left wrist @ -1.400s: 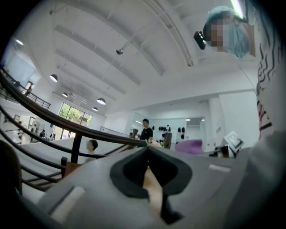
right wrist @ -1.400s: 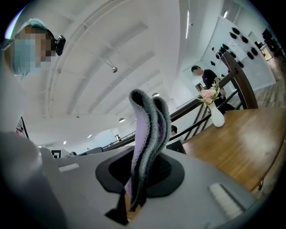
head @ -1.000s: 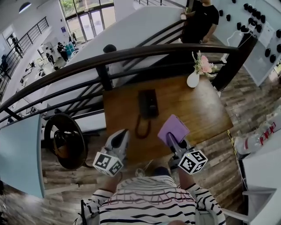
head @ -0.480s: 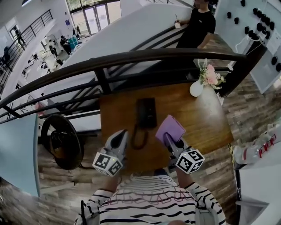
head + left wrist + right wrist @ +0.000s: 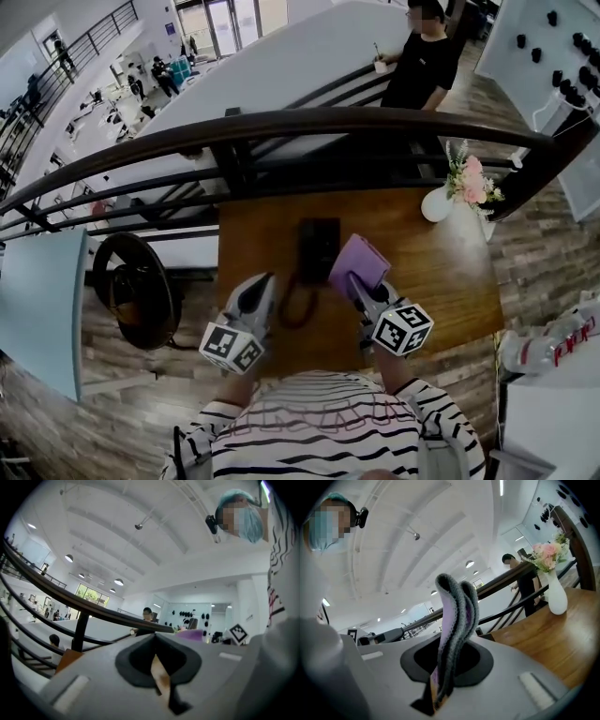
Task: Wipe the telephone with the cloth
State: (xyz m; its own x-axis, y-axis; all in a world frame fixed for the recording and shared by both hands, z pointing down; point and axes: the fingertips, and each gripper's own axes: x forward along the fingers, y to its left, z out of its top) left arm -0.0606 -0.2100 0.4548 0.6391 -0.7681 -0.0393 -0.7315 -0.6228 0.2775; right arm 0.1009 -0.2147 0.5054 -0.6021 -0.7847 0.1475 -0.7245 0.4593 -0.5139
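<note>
A black telephone [image 5: 318,246] lies on the wooden table [image 5: 436,277], its coiled cord [image 5: 298,302] looping toward me. My right gripper [image 5: 356,281] is shut on a folded purple cloth [image 5: 360,262], which hangs just right of the telephone's near end, overlapping its edge. In the right gripper view the cloth [image 5: 457,616] stands up from between the jaws of the right gripper [image 5: 440,686]. My left gripper [image 5: 262,284] hovers left of the cord, jaws together with nothing in them. In the left gripper view the left gripper [image 5: 160,674] shows only a thin slit.
A white vase of pink flowers [image 5: 441,200] stands at the table's far right corner. A dark curved railing [image 5: 281,127] runs behind the table, with a drop beyond it. A round black object [image 5: 131,291] sits on the floor at left. A person [image 5: 422,56] stands far back.
My right gripper has carried the cloth forward and left, up beside the telephone. The left gripper has barely moved. The head view has shifted.
</note>
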